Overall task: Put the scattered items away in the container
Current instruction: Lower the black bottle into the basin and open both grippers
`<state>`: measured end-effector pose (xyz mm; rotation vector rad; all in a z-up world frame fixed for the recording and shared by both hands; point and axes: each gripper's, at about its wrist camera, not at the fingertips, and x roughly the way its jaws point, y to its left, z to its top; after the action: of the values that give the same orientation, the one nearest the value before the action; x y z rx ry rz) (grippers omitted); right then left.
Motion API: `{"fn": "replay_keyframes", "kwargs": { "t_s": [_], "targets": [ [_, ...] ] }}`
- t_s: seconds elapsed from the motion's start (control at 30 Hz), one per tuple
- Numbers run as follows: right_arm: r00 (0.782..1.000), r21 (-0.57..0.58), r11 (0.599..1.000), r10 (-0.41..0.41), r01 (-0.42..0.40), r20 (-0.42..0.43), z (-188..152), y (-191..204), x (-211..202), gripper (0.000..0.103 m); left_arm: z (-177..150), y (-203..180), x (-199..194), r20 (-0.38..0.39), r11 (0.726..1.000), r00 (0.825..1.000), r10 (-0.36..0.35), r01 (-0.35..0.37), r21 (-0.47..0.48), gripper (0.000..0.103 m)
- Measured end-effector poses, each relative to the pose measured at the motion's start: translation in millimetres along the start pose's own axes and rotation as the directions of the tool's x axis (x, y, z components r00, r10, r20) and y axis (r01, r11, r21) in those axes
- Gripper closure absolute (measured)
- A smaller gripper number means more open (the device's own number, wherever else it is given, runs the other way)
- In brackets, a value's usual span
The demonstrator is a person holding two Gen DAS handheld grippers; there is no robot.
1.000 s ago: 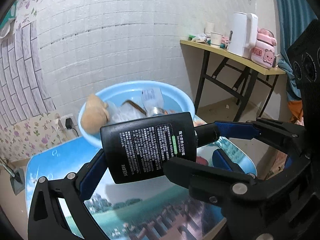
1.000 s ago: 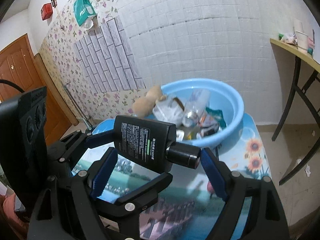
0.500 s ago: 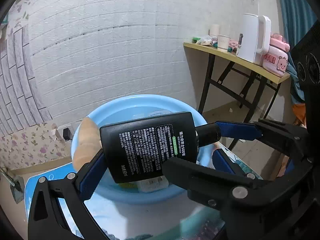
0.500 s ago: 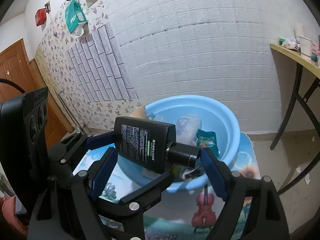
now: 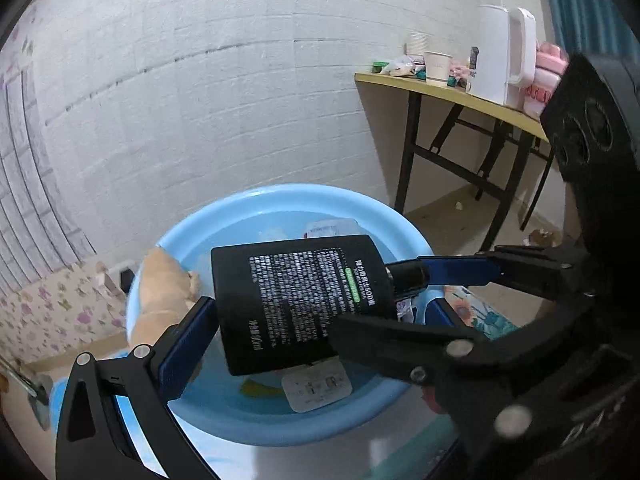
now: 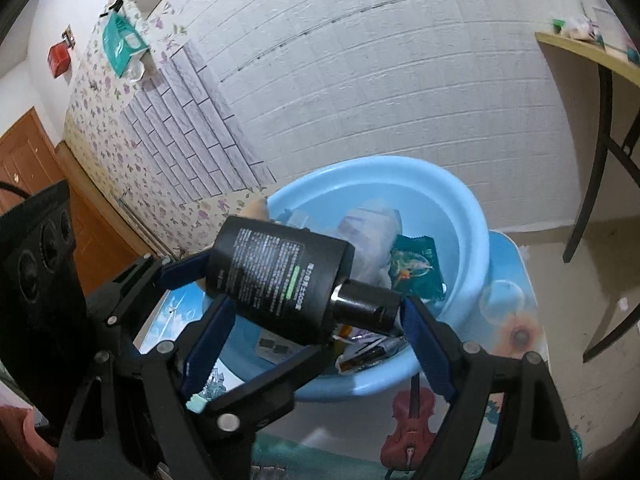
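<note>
1. The left gripper (image 5: 308, 300) clamps the black bottle (image 5: 300, 300) end to end, base on one pad, cap on the other, presumably so it hangs level over the blue basin (image 5: 412, 236) for release.
2. The bottle's long axis runs sideways, cap rightward.
3. The right gripper (image 6: 316, 332) straddles it, fingers apart, apparently not touching.

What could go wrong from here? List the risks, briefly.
1. The left gripper pinches the black bottle only end to end, base and cap, so it could pivot or slip out.
2. The blue basin is crowded: a green packet, other items and a plush toy at its rim. A dropped bottle may knock something out.
3. The right gripper sits crossed close by and may snag on release.
</note>
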<state>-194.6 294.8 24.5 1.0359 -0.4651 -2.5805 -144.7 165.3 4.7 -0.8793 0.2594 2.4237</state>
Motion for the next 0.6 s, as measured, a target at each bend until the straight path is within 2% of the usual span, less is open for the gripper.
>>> {"fn": "replay_keyframes", "kwargs": {
  "t_s": [0.1,0.6],
  "targets": [
    [1.0,-0.013,1.0,0.008,-0.008,-0.004,-4,0,1,0.017,-5,7,4,-0.026,0.998,0.999,-0.028,0.027,-0.05,0.0],
    [1.0,-0.013,1.0,0.004,-0.004,0.024,-12,0,-7,0.017,-20,10,-3,-0.025,0.998,1.0,-0.006,0.005,-0.057,0.0]
  ]
}}
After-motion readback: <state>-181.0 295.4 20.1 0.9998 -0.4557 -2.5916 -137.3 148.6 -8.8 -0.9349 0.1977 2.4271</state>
